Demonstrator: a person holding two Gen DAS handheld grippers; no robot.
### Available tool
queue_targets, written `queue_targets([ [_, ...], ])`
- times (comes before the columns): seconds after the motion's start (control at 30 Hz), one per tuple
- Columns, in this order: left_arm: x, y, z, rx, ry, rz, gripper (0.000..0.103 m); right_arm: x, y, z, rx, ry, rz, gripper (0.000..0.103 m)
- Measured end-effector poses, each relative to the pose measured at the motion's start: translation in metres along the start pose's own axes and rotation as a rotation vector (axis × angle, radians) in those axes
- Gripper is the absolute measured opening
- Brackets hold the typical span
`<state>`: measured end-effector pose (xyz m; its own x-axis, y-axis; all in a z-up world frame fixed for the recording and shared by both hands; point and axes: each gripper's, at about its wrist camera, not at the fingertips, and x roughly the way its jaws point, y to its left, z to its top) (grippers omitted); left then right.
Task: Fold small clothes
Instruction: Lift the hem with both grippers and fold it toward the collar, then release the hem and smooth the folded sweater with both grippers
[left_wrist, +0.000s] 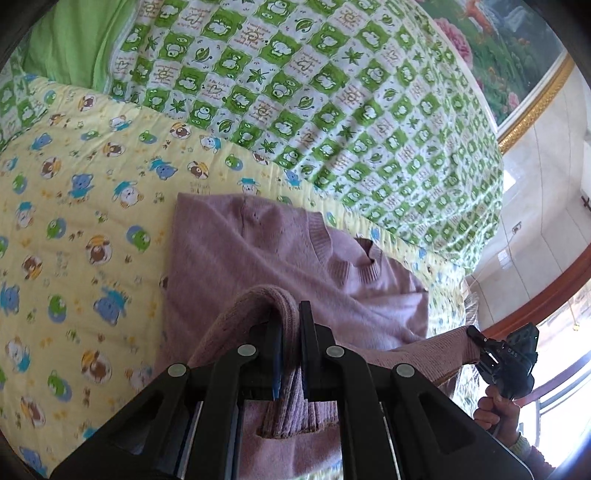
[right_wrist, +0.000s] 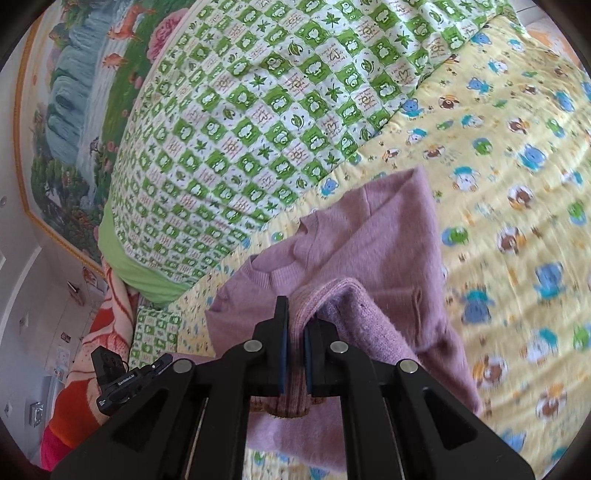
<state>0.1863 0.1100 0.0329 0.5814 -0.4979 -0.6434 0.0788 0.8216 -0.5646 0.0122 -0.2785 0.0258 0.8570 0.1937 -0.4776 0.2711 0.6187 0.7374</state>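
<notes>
A small lilac knit sweater (left_wrist: 258, 251) lies on a yellow animal-print quilt (left_wrist: 74, 221), neckline toward the green pillow. My left gripper (left_wrist: 291, 332) is shut on the sweater's ribbed hem, lifted above the quilt. My right gripper (right_wrist: 295, 332) is shut on another ribbed part of the same sweater (right_wrist: 388, 236), also raised. The right gripper shows in the left wrist view (left_wrist: 476, 338) at the lower right, pinching the stretched fabric. The left gripper's body shows in the right wrist view (right_wrist: 129, 380) at the lower left.
A green-and-white checked pillow (left_wrist: 332, 92) lies beyond the sweater. A framed landscape picture (right_wrist: 66, 110) hangs on the wall behind. An orange-red patterned blanket (right_wrist: 103, 332) lies at the bed's edge. A window with a wooden frame (left_wrist: 561, 295) is at the right.
</notes>
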Motion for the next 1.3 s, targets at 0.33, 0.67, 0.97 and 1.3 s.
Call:
queue_targets([
  [0.33,0.068,0.018,0.063,-0.029,-0.012,0.050,0.006,0.058,-0.028,0.062,0.043,-0.022,-0.045,0.008],
  [0.67,0.121,0.045,0.070,-0.056,0.045,0.134,0.008,0.119,-0.063,0.083,0.049,0.066,-0.159,0.008],
  [0.97,0.088,0.029,0.074,0.006,-0.015,0.210,0.059,0.120,-0.063,0.089,0.090,0.090,-0.170,0.014],
  [1.3,0.031,-0.011,0.040,0.091,-0.019,0.058,0.060,0.068,-0.026,0.086,-0.010,-0.037,-0.155,0.046],
])
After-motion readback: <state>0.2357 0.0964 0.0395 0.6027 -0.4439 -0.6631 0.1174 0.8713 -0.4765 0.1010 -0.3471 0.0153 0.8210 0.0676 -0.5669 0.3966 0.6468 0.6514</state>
